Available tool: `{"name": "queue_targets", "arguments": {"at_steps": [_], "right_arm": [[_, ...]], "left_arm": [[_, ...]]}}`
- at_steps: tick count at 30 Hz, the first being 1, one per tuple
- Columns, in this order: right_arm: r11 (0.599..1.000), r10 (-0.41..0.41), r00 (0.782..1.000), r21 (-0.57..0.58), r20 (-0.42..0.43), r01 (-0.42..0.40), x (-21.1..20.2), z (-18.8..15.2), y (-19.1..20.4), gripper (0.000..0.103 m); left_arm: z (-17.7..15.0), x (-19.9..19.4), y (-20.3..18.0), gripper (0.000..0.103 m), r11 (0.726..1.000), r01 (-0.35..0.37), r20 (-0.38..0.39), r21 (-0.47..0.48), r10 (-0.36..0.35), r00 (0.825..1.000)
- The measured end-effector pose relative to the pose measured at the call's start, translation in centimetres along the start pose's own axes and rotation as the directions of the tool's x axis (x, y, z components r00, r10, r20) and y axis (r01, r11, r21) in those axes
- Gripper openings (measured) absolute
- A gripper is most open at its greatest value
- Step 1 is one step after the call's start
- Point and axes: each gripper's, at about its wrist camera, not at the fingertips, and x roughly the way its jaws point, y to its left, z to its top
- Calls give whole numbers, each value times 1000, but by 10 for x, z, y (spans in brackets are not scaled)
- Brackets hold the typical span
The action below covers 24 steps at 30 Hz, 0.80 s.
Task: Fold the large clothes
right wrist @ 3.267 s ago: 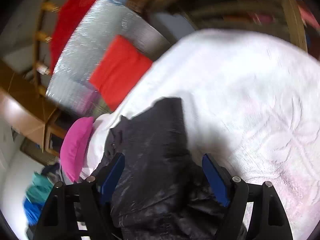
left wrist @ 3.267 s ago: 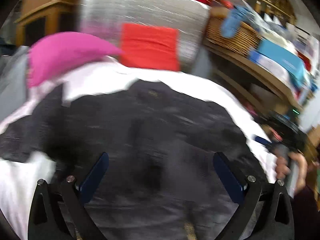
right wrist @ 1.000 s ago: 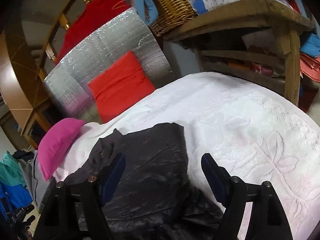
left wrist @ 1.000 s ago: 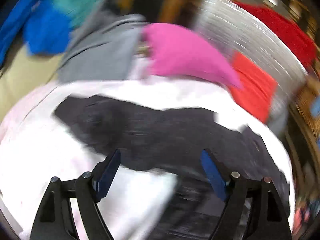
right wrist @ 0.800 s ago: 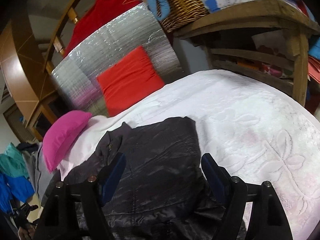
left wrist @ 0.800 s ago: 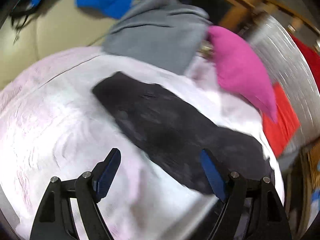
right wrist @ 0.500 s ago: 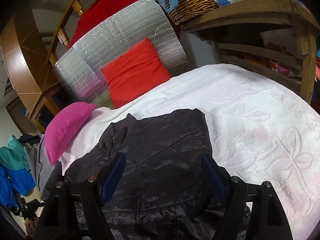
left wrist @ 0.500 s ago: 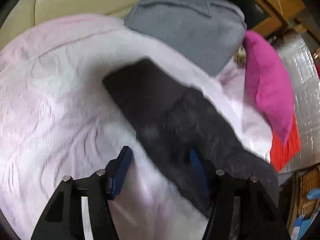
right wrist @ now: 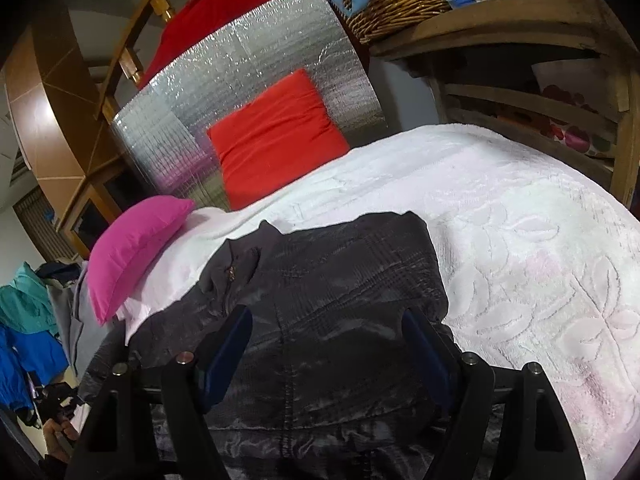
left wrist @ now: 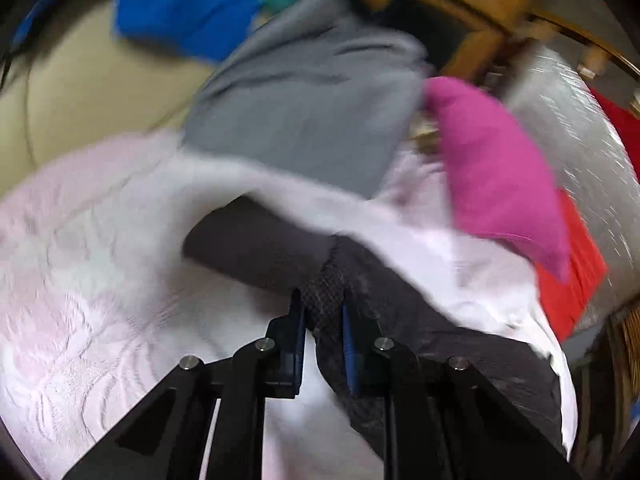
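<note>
Jacket (right wrist: 340,300), dark and quilted, lies spread on the bed's white bedspread (right wrist: 520,240), with a pink pillow (right wrist: 132,248) near its collar and a red cushion (right wrist: 276,136) against the foil panel beyond. On my left, the left claw (left wrist: 323,322) is closing, its pads pinched onto the jacket's sleeve near the cuff. On my right, the right claw (right wrist: 340,352) hovers wide apart over the jacket's body, gripping nothing.

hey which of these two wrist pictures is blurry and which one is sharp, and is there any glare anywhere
Left wrist view: motion-smeared across the pink pillow and grey garment; only the hand-held gripper looks crisp. Right wrist view: sharp, with fisheye bending at the edges and sparkly glare on the silver foil panel.
</note>
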Motion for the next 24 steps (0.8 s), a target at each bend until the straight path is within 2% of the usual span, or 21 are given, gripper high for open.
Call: {"name": "queue_targets", "arguments": {"at_steps": [2, 5, 8, 10, 14, 16, 18, 20, 22, 23, 24], "right_arm": [[1000, 0, 1000, 7, 9, -1, -3, 1, 0, 80], [999, 18, 1000, 36, 19, -18, -8, 4, -3, 80], [999, 27, 999, 42, 32, -28, -13, 4, -2, 80], [999, 28, 998, 33, 47, -30, -16, 3, 1, 80], [999, 36, 998, 33, 46, -38, -20, 3, 4, 80], [997, 57, 998, 49, 18, -57, -18, 3, 2, 80], [996, 55, 998, 66, 5, -56, -17, 2, -2, 80], [995, 53, 999, 79, -6, -52, -17, 3, -7, 80], [992, 75, 997, 103, -22, -72, -16, 4, -12, 80], [990, 87, 996, 115, -29, -83, -16, 5, -14, 80], [988, 98, 995, 122, -33, -93, -17, 5, -15, 80]], "left_arm": [[-5, -24, -31, 16, 996, 40, 43, 86, -44, 998], [-24, -66, -85, 16, 965, 127, 91, 230, -151, 984], [-53, -96, -142, 16, 901, 225, 75, 372, -271, 960], [-82, -116, -180, 16, 836, 281, 36, 472, -336, 941], [-131, -130, -227, 16, 730, 393, -91, 560, -417, 904], [-156, -128, -248, 16, 669, 483, -206, 564, -452, 868], [-180, -127, -268, 17, 581, 588, -354, 562, -473, 807], [-194, -133, -279, 22, 528, 631, -427, 568, -466, 775], [-194, -142, -281, 29, 506, 632, -424, 586, -474, 772], [-188, -148, -278, 39, 502, 633, -403, 590, -496, 769], [-177, -154, -273, 56, 508, 630, -365, 587, -529, 766]]}}
